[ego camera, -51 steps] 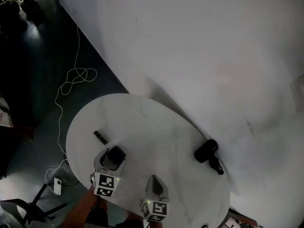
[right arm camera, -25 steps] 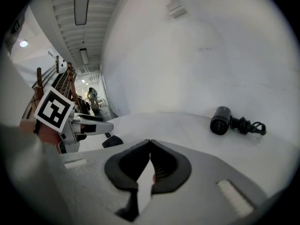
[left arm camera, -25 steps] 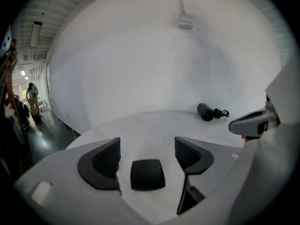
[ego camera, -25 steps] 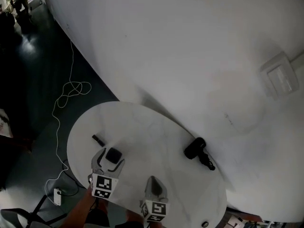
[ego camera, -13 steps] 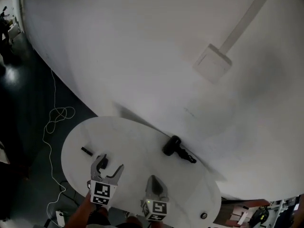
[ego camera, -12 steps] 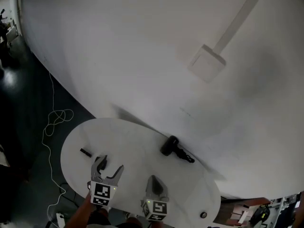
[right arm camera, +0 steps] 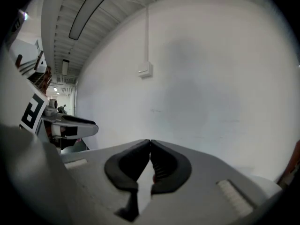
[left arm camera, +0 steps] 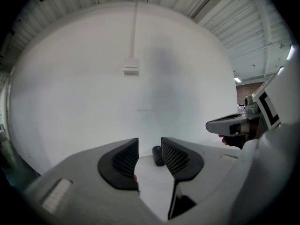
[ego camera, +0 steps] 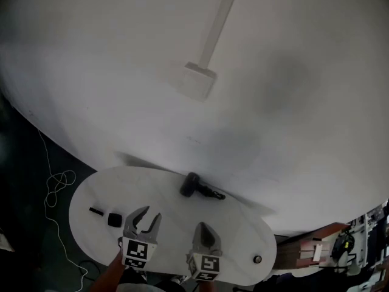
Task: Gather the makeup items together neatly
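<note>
At the near edge of the surface (ego camera: 152, 187), the left tool (ego camera: 148, 214) is empty, jaws apart after just closing partway; the right tool (ego camera: 203, 225) is pressed together.

table (ego camera: 237, 224): smooth, matt | fingers (left arm camera: 124, 161): ribbed blk plastic | wall (ego camera: 273, 72): matt

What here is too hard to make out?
Head view: small black square item and thin black stick, too small and dark to identify.
Head view: round dot near the table edge, too small.
Left gripper view: black cylinder, far and blurred.
</note>
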### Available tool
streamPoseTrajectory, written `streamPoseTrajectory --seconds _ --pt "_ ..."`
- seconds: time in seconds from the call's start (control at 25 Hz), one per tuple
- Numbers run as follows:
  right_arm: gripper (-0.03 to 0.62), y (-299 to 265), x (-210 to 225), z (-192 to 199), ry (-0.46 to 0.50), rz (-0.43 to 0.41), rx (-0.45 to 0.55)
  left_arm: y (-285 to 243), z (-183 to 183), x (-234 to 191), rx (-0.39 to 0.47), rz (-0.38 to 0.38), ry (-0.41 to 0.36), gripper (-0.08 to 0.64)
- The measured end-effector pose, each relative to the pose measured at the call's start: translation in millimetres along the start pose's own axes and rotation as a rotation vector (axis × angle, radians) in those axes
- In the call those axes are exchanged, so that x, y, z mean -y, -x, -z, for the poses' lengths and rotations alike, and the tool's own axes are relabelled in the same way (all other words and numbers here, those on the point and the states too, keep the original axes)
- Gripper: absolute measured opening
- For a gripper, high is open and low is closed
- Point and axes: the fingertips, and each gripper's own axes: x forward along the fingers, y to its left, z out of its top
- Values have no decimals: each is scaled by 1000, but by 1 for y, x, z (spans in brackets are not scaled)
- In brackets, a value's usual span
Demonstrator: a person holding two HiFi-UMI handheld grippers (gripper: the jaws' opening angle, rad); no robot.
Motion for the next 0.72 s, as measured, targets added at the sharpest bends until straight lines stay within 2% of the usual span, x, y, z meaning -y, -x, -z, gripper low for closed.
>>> streamPoseTrajectory --seconds 0.32,0.52,0.72 --pt "5 46 45 0 -33 130 35 -1 -13 54 11 114 -33 72" --pt "5 63 56 4 -35 163 32 2 -10 70 2 125 -39 29" --pt "5 69 56 6 -38 162 39 5 -8 75 0 126 -42 21"
